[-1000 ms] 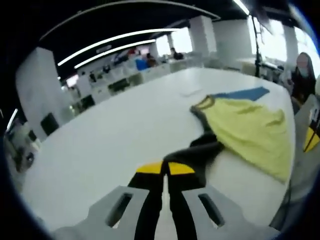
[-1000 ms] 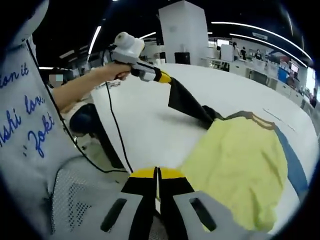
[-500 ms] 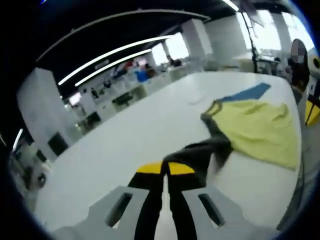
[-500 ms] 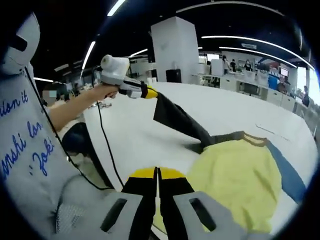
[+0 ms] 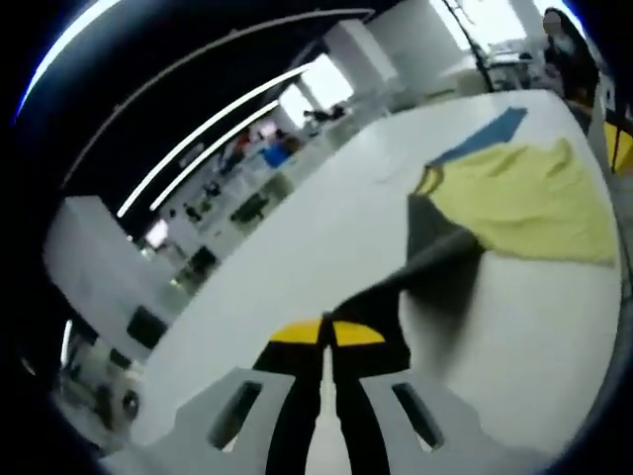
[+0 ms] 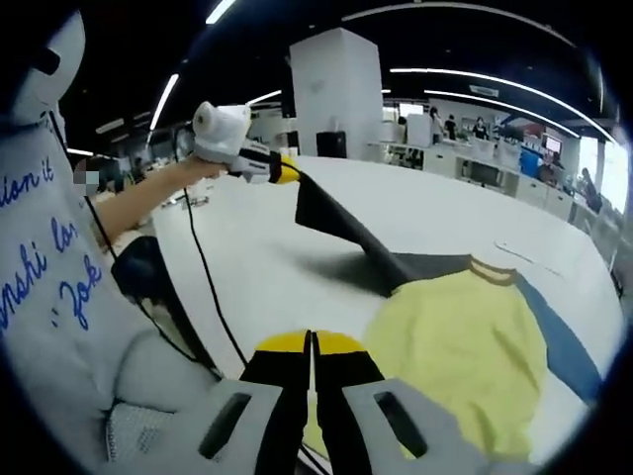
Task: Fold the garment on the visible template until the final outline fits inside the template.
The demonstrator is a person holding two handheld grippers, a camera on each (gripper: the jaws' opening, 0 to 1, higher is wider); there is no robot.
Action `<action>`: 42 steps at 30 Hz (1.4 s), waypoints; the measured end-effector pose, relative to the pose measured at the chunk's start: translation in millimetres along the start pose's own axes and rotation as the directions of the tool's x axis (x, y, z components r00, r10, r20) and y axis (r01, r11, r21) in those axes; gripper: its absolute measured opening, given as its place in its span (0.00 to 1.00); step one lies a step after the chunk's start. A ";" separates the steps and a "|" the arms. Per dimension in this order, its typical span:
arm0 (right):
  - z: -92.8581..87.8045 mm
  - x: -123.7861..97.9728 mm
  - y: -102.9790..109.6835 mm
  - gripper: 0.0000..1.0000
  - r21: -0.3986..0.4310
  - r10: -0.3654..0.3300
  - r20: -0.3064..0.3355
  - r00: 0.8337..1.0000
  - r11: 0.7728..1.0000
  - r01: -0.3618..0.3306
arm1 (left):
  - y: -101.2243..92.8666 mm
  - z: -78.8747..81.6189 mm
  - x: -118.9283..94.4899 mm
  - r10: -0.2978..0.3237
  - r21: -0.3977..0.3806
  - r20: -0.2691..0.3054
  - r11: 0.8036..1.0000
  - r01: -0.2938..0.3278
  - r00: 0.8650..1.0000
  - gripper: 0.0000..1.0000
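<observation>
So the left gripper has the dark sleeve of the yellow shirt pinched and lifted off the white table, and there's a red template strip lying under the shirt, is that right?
Nearly. The template strip under the shirt is blue, not red, as the right gripper view shows. The rest holds: the left gripper pinches the dark sleeve, lifted off the white table.

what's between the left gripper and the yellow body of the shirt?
The dark sleeve, pulled taut from the left gripper to the yellow body, in the right gripper view.

You have one garment (image 6: 450,341), yellow with a dark sleeve, one blue template (image 6: 559,336), one white table (image 6: 287,267), and two grippers: left (image 6: 287,178), right (image 6: 312,341).
</observation>
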State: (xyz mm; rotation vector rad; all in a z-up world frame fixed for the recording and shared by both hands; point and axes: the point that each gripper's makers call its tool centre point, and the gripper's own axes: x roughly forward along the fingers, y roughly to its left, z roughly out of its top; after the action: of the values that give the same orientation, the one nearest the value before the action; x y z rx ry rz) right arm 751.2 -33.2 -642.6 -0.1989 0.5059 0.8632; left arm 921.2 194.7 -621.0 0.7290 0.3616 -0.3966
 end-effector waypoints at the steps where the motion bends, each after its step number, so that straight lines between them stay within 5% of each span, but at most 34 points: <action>1: -0.7 0.2 0.2 0.01 0.000 0.000 -0.002 1.000 1.000 0.000 | -0.2 -8.2 -1.4 0.013 0.042 -0.031 0.999 -0.011 0.999 0.00; 4: -2.9 2.4 3.9 0.01 0.001 0.011 -0.008 1.000 1.000 -0.011 | -2.4 -24.5 -4.5 0.039 0.114 -0.087 0.993 -0.029 0.995 0.00; 8: -5.5 7.6 9.3 0.01 0.012 0.023 -0.006 1.000 1.000 -0.023 | -32.1 -45.5 -9.5 -0.019 0.184 -0.149 0.982 0.047 0.989 0.00; 13: -7.9 9.0 14.3 0.01 0.018 0.036 -0.010 0.999 0.999 -0.036 | -54.2 -65.8 -19.8 -0.076 0.107 -0.180 0.990 0.096 0.981 0.00; 15: -10.6 10.1 14.8 0.01 0.019 0.039 -0.018 0.999 0.999 -0.039 | -64.8 -63.6 -24.1 -0.123 0.036 -0.152 0.991 0.130 0.981 0.00; 19: -11.9 12.2 16.1 0.01 0.022 0.045 -0.021 0.999 0.999 -0.045 | -75.9 -67.9 -27.5 -0.151 0.029 -0.164 0.987 0.157 0.975 0.00; 23: -12.3 13.9 15.9 0.01 0.026 0.048 -0.021 0.999 0.999 -0.047 | -93.4 -60.1 -26.9 -0.225 -0.078 -0.105 0.973 0.218 0.969 0.00; 29: -14.2 14.8 15.6 0.01 0.027 0.046 -0.028 0.999 0.999 -0.046 | -110.0 -49.9 -21.6 -0.281 -0.129 -0.068 0.954 0.271 0.957 0.00; 39: -19.2 13.1 15.7 0.02 0.029 0.041 -0.048 0.998 0.999 -0.040 | -172.9 -46.9 -15.2 -0.436 -0.195 -0.044 0.886 0.421 0.899 0.00; 40: -19.5 13.4 16.8 0.02 0.029 0.046 -0.048 0.998 0.999 -0.045 | -180.2 -50.2 -16.3 -0.461 -0.190 -0.062 0.876 0.443 0.885 0.00; 42: -19.8 13.9 17.7 0.02 0.031 0.050 -0.048 0.998 0.998 -0.048 | -184.7 -50.4 -16.6 -0.464 -0.180 -0.060 0.876 0.448 0.884 0.00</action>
State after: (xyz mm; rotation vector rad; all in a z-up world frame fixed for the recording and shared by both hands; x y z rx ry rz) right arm 738.3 -19.7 -666.1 -0.1816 0.5705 0.8997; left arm 811.4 108.4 -753.0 0.4989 0.6608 -0.7713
